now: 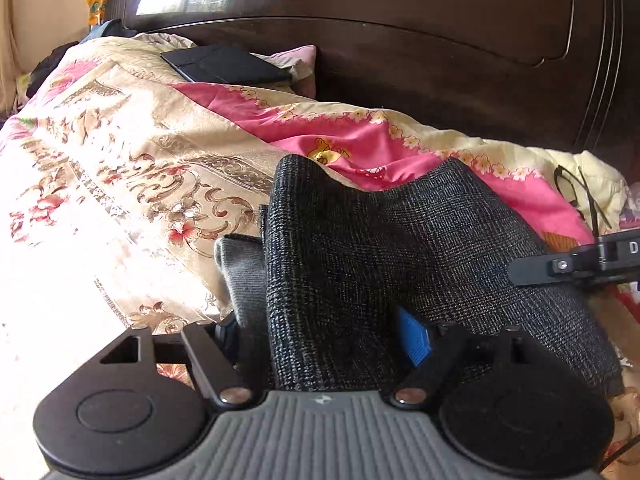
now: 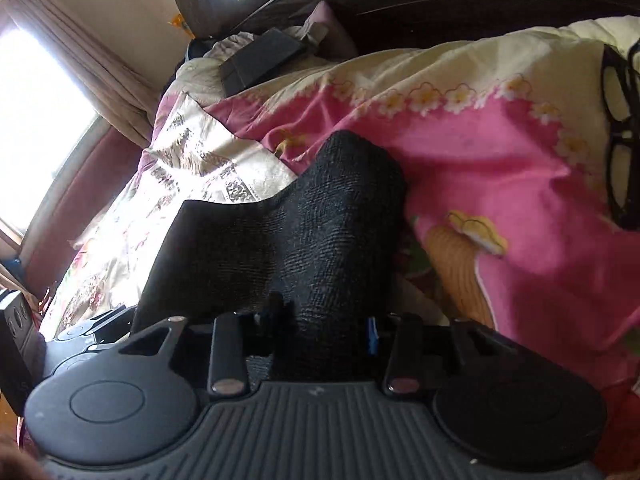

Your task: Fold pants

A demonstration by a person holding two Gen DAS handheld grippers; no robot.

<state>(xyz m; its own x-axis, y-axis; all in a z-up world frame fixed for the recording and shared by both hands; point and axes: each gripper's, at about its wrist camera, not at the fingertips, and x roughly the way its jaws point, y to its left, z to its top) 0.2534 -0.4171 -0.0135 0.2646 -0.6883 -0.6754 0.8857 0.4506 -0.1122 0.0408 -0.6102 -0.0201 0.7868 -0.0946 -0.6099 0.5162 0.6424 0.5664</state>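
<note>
Dark tweed pants point(image 1: 384, 240) lie bunched on the flowered bedspread point(image 1: 120, 160), a grey lining showing at their left edge. My left gripper point(image 1: 322, 334) holds the near end of this thick bundle, which fills the wide gap between its jaws and touches the blue pad point(image 1: 414, 336). In the right wrist view the same pants point(image 2: 312, 232) run forward from my right gripper point(image 2: 324, 320), which is shut on a narrower fold of them. The right gripper's body point(image 1: 576, 264) shows at the right edge of the left view, and the left gripper's body point(image 2: 92, 332) at the lower left of the right view.
A pink quilt point(image 2: 500, 168) covers the bed beyond the pants. Black eyeglasses point(image 2: 620, 136) lie on it at the right. A black flat case point(image 1: 224, 64) rests near the pillow. The dark wooden headboard point(image 1: 400, 40) stands behind. A curtained window point(image 2: 48, 120) is at the left.
</note>
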